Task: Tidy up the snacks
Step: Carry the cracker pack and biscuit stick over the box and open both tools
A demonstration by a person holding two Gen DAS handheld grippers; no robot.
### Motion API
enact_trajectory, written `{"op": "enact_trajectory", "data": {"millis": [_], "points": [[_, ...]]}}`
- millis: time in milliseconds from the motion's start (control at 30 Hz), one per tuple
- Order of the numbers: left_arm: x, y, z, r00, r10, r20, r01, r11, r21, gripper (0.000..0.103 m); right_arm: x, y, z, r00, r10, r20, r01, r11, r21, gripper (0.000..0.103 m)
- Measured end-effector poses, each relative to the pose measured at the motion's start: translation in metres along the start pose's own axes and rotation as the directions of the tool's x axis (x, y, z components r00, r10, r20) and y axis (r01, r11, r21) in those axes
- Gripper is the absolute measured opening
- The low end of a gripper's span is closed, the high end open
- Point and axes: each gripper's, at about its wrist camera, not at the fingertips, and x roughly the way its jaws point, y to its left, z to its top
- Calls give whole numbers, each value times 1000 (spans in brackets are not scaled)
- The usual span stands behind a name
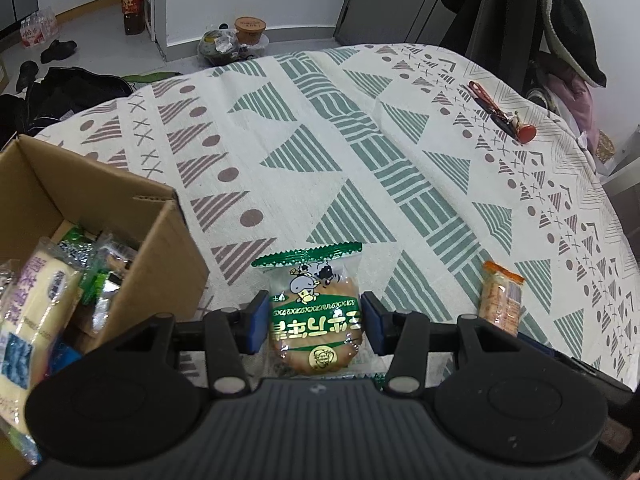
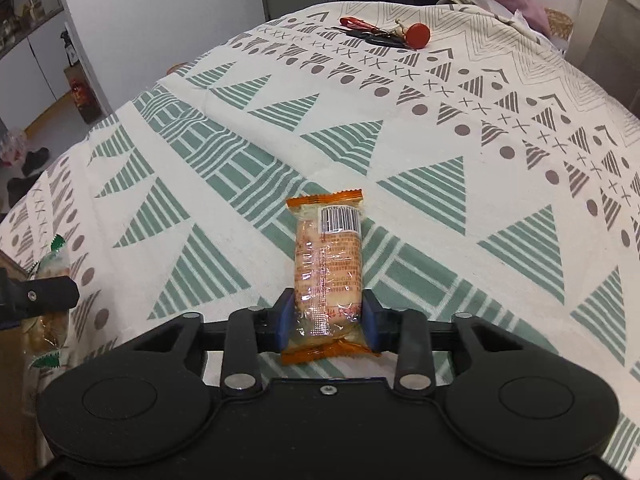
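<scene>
My left gripper [image 1: 316, 320] has its blue pads on both sides of a green-wrapped round cake packet [image 1: 314, 312] that lies on the patterned tablecloth [image 1: 320, 140]. My right gripper [image 2: 326, 324] is shut on an orange-wrapped cracker packet [image 2: 328, 268], also low over the cloth. The orange packet also shows in the left wrist view [image 1: 502, 298], to the right. The green packet shows at the left edge of the right wrist view [image 2: 50, 264]. A cardboard box [image 1: 120, 200] with several snack packets inside stands to the left of my left gripper.
A red-handled bunch of keys with a red round tag [image 1: 504, 114] lies at the far right of the table, and it also shows in the right wrist view [image 2: 384, 34]. Beyond the table are bags, shoes and bottles on the floor, and a coat on a chair.
</scene>
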Motion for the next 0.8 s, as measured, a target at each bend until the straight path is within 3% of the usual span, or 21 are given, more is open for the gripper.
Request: {"op": "enact_trajectory", "data": {"millis": [233, 467, 800], "points": [[-25, 6, -8, 1000, -11, 22, 11, 1000, 0, 48, -33, -1, 1, 992, 124, 31, -126, 990, 67, 33], [-63, 18, -7, 997, -17, 76, 16, 1000, 11, 48, -63, 22, -4, 981, 182, 66, -185, 982, 31, 33], [-113, 62, 5, 990, 15, 139, -12, 1000, -23, 48, -100, 66, -6, 948, 298, 112, -298, 955, -18, 33]]}}
